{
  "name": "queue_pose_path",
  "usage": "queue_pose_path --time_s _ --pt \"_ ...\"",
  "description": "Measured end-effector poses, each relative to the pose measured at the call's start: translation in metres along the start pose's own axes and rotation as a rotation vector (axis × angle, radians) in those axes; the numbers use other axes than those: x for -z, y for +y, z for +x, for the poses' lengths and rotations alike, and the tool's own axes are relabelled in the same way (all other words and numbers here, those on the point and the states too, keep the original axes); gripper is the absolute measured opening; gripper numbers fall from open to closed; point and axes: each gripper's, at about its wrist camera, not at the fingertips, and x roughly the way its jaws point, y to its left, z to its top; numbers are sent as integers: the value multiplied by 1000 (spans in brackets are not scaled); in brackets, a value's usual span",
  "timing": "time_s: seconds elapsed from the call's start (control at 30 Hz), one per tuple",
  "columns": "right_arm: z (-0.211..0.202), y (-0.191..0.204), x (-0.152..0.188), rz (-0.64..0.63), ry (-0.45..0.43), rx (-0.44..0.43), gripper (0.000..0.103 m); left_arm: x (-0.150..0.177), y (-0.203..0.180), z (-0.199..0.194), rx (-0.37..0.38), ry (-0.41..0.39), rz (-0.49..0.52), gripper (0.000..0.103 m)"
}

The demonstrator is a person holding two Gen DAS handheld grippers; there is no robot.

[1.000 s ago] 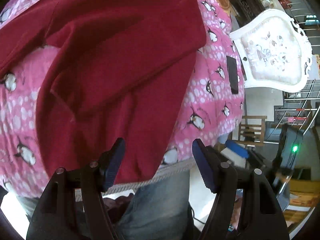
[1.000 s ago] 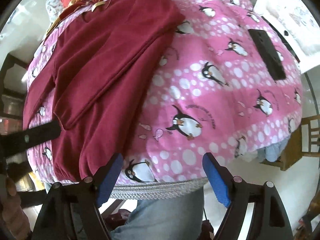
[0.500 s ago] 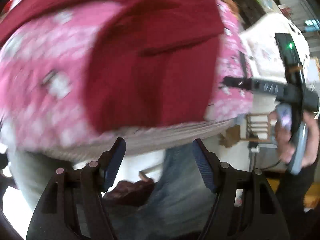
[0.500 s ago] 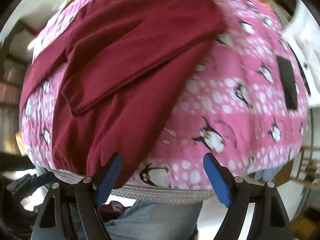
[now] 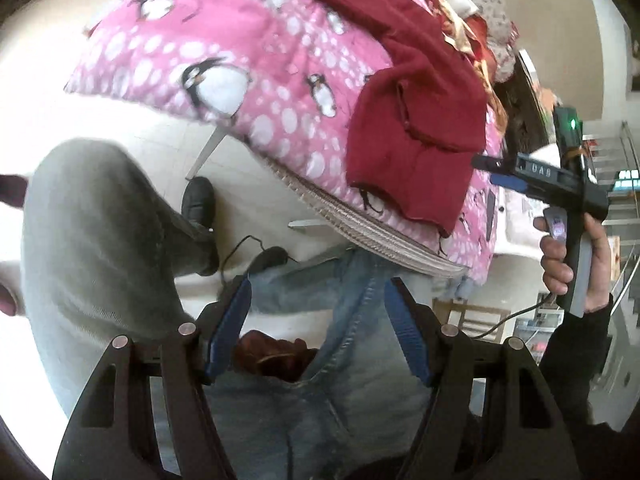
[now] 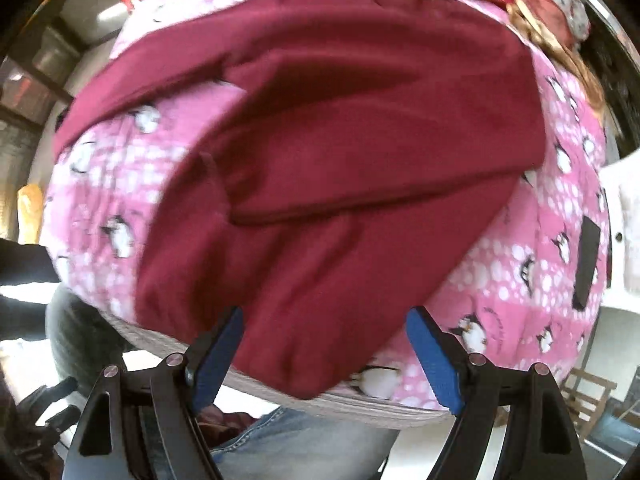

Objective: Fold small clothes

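A: Blue-padded and spread wide, both tongs carry nothing. The right tongs [image 6: 326,354] hang just short of the near hem of the dark red garment [image 6: 340,184], which bulges between their tips. The left tongs [image 5: 318,328] are drawn off the table's near edge, pointing at the holder's jeans [image 5: 352,360], with the garment well ahead and to their right.

B: So which step is this?

A: I'd judge it a pause between folds. One fold is already laid across the garment, and a long strip trails away ahead-left of the right tongs. The next move likely calls for a fresh grip on the near hem, or on that loose strip, with the left tongs brought over the cloth first.

B: Room to work?

A: The pink penguin cover [image 6: 520,280] lies bare to the right of the right tongs, except for a flat black object [image 6: 586,262] farther out. A clothes pile [image 6: 532,8] sits beyond the garment. The hem hangs close to the table's ribbed edge [image 6: 384,406], so it could slip off.
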Motion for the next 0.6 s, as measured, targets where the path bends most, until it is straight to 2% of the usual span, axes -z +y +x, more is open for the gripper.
queue_pose_path --time_s 0.13,0.2,0.27,0.37,0.5,0.6 --pt "-3 20 0 15 -7 -55 81 -31 -21 14 47 83 34 69" --pt "-2 19 1 19 -14 -66 81 -56 -33 25 94 124 42 69" --pt "-2 19 -1 22 -8 -72 81 -80 -34 29 137 132 7 69" --pt "-6 31 -15 -18 -6 -72 81 -126 -18 23 214 84 -85 69" --pt "-15 60 -51 -119 -31 -63 81 -181 34 17 217 -1 -253 69" --pt "-12 84 -84 -169 -37 -79 81 -210 75 12 229 -59 -385 69"
